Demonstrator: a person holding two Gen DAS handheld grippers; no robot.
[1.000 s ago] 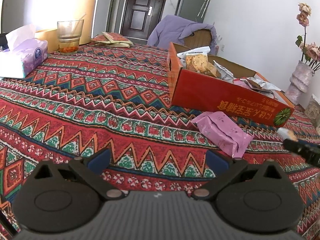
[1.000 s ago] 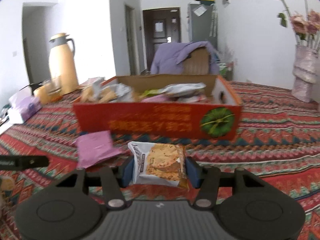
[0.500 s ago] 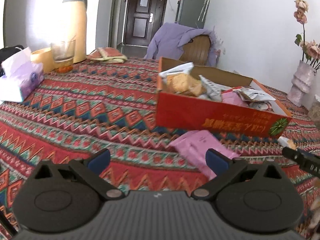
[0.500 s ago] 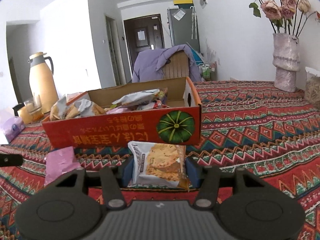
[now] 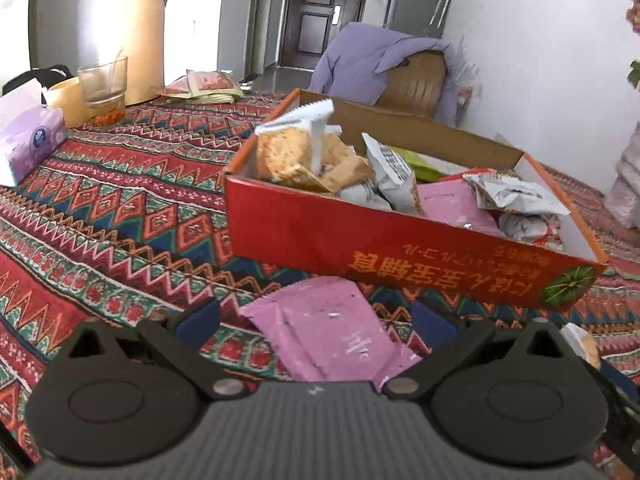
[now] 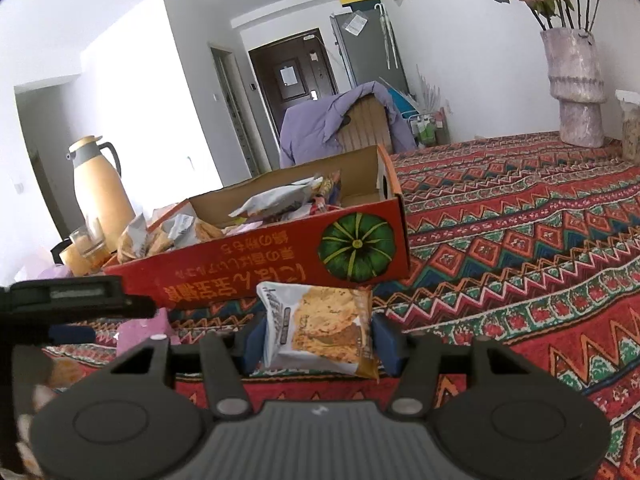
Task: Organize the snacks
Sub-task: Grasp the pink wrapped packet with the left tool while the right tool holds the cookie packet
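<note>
A red cardboard box (image 5: 400,248) (image 6: 280,256) holding several snack packets sits on the patterned tablecloth. A pink snack packet (image 5: 332,340) lies flat on the cloth just in front of the box, between the spread blue fingers of my left gripper (image 5: 316,320), which is open and not touching it. My right gripper (image 6: 318,338) is shut on a white cookie packet (image 6: 320,328), held just above the cloth in front of the box's pumpkin end. A corner of the pink packet (image 6: 144,330) shows at the left of the right wrist view, under the other gripper's finger (image 6: 72,298).
A yellow thermos (image 5: 136,32), a glass (image 5: 104,84) and a purple tissue pack (image 5: 28,140) stand at the far left. A chair draped with a purple jacket (image 5: 384,64) is behind the box. A vase of flowers (image 6: 576,80) stands at the far right.
My left gripper has moved up to the pink packet, which now lies between its open fingers. The right gripper, still holding the cookie packet, has rolled and shifted slightly beside the box.
</note>
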